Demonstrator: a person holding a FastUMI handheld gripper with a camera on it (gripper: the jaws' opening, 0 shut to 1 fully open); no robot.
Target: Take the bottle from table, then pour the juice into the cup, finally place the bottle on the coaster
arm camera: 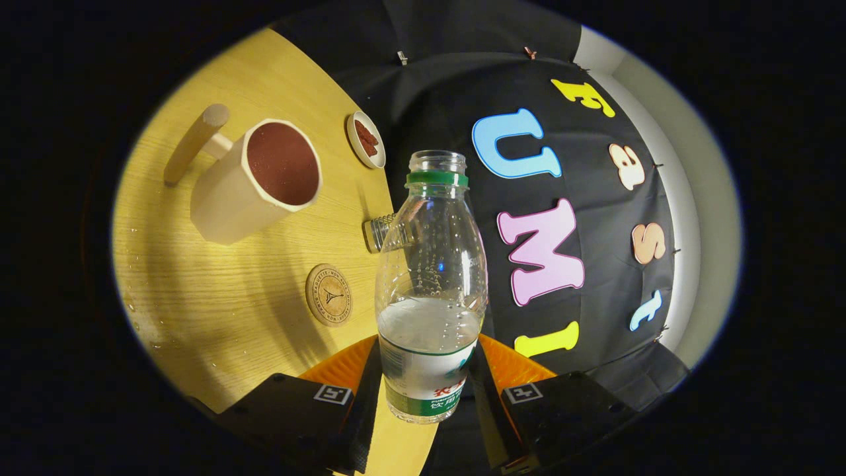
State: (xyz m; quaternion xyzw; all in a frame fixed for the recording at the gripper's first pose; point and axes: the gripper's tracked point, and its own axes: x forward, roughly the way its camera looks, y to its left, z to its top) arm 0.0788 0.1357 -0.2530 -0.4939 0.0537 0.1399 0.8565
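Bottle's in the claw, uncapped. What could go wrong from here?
1. The bottle is open-topped and part full; the claw grips it low, at the label, so it may swing and slosh when tilted.
2. The cup mouth faces sideways in this view, so aim looks tricky; droplets already lie on the table.
3. The coaster is small, with a glass jar lying nearby, so an off-centre set-down could tip the bottle.

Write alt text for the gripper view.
The gripper holds an open, part-filled bottle between its fingers, above a wooden table. Beyond lie a cup, a coaster and a small dish.
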